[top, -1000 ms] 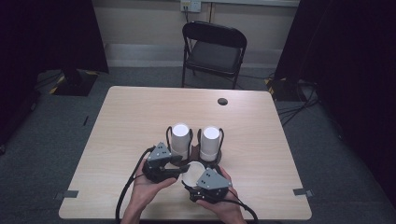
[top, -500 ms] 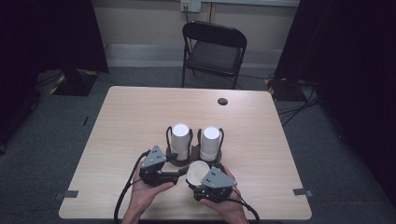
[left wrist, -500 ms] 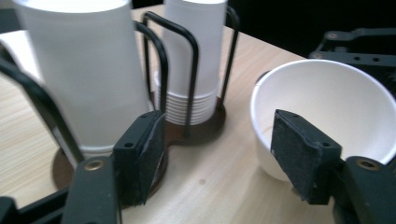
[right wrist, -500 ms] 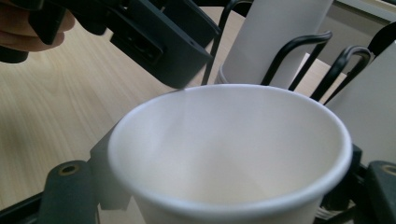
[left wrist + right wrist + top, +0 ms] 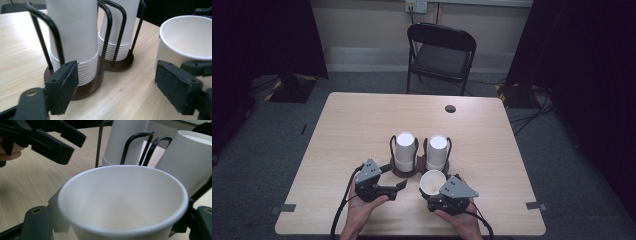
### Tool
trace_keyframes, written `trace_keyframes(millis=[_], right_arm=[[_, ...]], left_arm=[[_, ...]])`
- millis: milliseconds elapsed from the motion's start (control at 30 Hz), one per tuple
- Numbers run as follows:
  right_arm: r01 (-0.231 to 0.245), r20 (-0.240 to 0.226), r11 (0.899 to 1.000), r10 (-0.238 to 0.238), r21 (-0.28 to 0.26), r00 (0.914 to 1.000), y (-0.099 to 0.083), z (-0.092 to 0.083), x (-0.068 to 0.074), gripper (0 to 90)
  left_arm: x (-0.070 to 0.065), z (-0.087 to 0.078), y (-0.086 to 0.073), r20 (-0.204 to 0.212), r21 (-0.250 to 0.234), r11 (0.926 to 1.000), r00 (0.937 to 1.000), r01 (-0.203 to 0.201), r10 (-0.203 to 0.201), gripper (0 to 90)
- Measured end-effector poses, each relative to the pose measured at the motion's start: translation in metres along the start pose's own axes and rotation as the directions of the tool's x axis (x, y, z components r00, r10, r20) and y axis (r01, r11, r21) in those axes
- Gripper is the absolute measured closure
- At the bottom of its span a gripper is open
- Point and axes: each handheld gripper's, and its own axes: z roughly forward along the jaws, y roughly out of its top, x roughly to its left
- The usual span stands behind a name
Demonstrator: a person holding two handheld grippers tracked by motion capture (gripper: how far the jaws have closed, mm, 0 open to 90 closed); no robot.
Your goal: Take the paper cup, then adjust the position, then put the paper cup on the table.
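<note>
Grey carpet and dark curtains frame a pale wood-grain table (image 5: 362, 125) with rounded corners; behind it stands a black folding chair (image 5: 441, 55) with a padded seat, and a small dark round disc (image 5: 450, 108) lies on the far part of the tabletop. No brand, label or writing can be read on anything.

Near the middle of the table sits a cup rack (image 5: 404, 171) with dark brown round bases and thin black wire loops rising around two stacks of white paper cups, mouths down, the left stack (image 5: 405, 150) and the right stack (image 5: 437, 151) side by side; in the left gripper view the rolled rims of the nested cups show as tight ridges at the foot of each stack.

The right claw (image 5: 434, 192) grips a single white paper cup (image 5: 433, 182), upright with its mouth up, just in front of the rack; in the right gripper view its smooth matt inside and rolled rim sit between the black jaws.

The left claw (image 5: 398, 187) lies level just to the left of that cup, its jaws wide apart and having just been opening; its flat, dull black pads (image 5: 63, 85) hold nothing, with bare table between them and the held cup just beside the right-hand pad.
</note>
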Motion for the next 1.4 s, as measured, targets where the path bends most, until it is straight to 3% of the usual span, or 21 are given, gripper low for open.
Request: trace_keyframes(millis=[367, 467, 533, 600, 800, 933, 1167, 1267, 1400], right_arm=[[-0.075, 0.036, 0.996, 0.076, -0.040, 0.9964, -0.005, -0.009, -0.017, 23.8], [-0.089, 0.054, 0.995, 0.091, -0.055, 0.9944, -0.006, -0.013, -0.023, 23.8], [-0.099, 0.062, 0.993, 0.103, -0.065, 0.9927, -0.006, -0.016, -0.026, 23.9], [-0.096, 0.075, 0.993, 0.102, -0.072, 0.9920, -0.006, -0.018, -0.030, 24.1], [-0.100, 0.115, 0.991, 0.110, -0.091, 0.9873, -0.003, -0.022, -0.043, 24.2], [-0.104, 0.135, 0.990, 0.116, -0.093, 0.9839, -0.002, -0.024, -0.052, 24.2], [-0.151, 0.178, 0.982, 0.170, -0.115, 0.9693, -0.007, -0.031, -0.068, 24.3], [-0.163, 0.196, 0.979, 0.185, -0.124, 0.9630, -0.006, -0.031, -0.075, 24.4], [-0.170, 0.220, 0.977, 0.195, -0.127, 0.9559, -0.009, -0.028, -0.085, 24.4]], left_arm=[[0.015, -0.006, -0.026, -0.115, -0.026, 0.9994, 0.9931, 0.023, -0.026, 17.5], [0.017, -0.008, -0.032, -0.167, -0.060, 0.9977, 0.9852, 0.030, -0.040, 16.6], [0.017, -0.010, -0.035, -0.221, -0.082, 0.9964, 0.9744, 0.022, -0.040, 15.4], [0.020, -0.011, -0.038, -0.248, -0.100, 0.9946, 0.9672, 0.029, -0.053, 15.3], [0.025, -0.013, -0.044, -0.273, -0.113, 0.9930, 0.9598, 0.034, -0.064, 15.3], [0.022, -0.011, -0.048, -0.295, -0.111, 0.9936, 0.9542, 0.017, -0.049, 15.3], [0.019, -0.011, -0.050, -0.307, -0.125, 0.9921, 0.9510, 0.001, -0.040, 15.3], [0.014, -0.011, -0.051, -0.341, -0.133, 0.9904, 0.9399, -0.038, -0.010, 15.3], [0.011, -0.012, -0.052, -0.385, -0.146, 0.9882, 0.9228, -0.047, -0.012, 15.2]])
